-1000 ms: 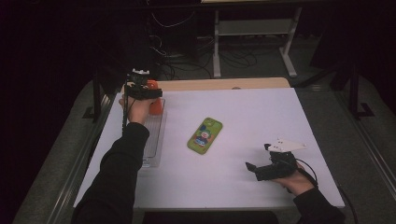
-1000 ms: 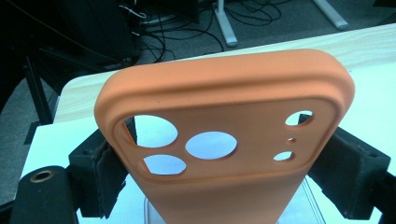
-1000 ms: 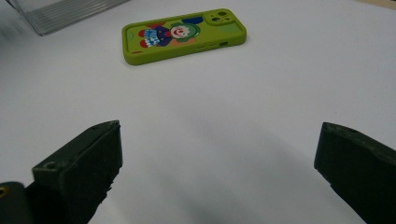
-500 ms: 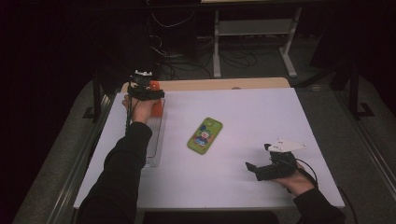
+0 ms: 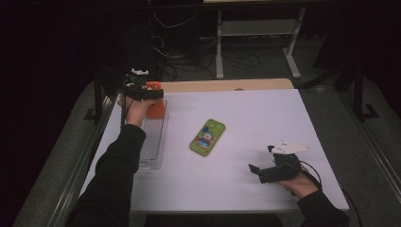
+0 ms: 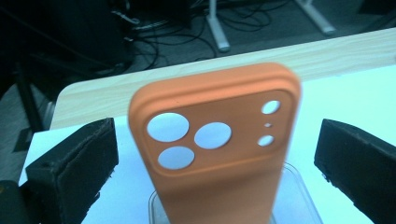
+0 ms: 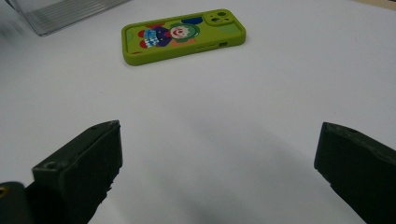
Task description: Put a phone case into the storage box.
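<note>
White sheeting covered the table point(image 5: 265, 123). At its ten o'clock corner the left gripper point(image 5: 150, 93) had just been opening, jaws wide and clear of the upright orange phone case point(image 6: 217, 140) in the clear rack point(image 5: 153, 142). At five o'clock, the right gripper point(image 5: 257, 171) stood wide, empty, facing the green cartoon phone case point(image 7: 182, 33).

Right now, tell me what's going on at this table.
A person works with a claw in each hand. The left claw has just opened around an orange phone case standing upright in a clear rack at the table's left edge; the pads are clear of it. The right claw rests open on the white table, pointing toward a green cartoon phone case lying flat mid-table.
</note>
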